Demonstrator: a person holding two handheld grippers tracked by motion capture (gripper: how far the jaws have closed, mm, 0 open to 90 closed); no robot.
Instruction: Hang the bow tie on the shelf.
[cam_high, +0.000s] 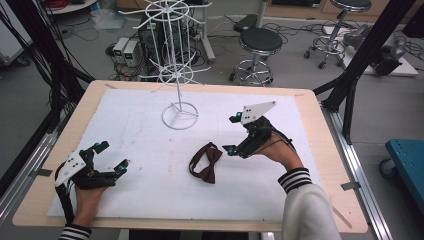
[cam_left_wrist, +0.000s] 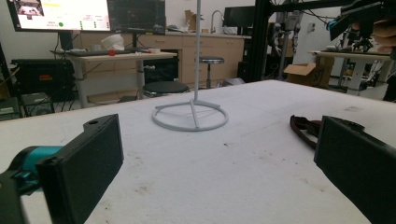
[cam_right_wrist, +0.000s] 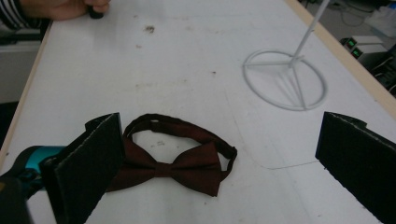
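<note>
Dark red bow tie (cam_high: 206, 162) lying flat on the white worktop (cam_high: 150, 150), on the near side of the white wire stand (cam_high: 179, 116) and a little to its right. Long axis from knot to loop slanting diagonally away from the stand's ring base. Right gripper (cam_high: 234, 134) hovering just beside the bow tie, on its right, tilted down toward it; fingers (cam_right_wrist: 88, 163) spread wide, holding nothing, with the bow tie in front of and between them in the right gripper view. Left gripper (cam_high: 111, 157) well apart from the bow tie, on its left, low over the worktop, fingers (cam_left_wrist: 81, 163) likewise wide apart and empty. Right hand clearly the nearer. Soft satin-like fabric, pinched centre knot, thin strap curled into a loop. Stand of thin rigid wire, spoked rings on an upright pole. Worktop cover matt, faintly stained.
</note>
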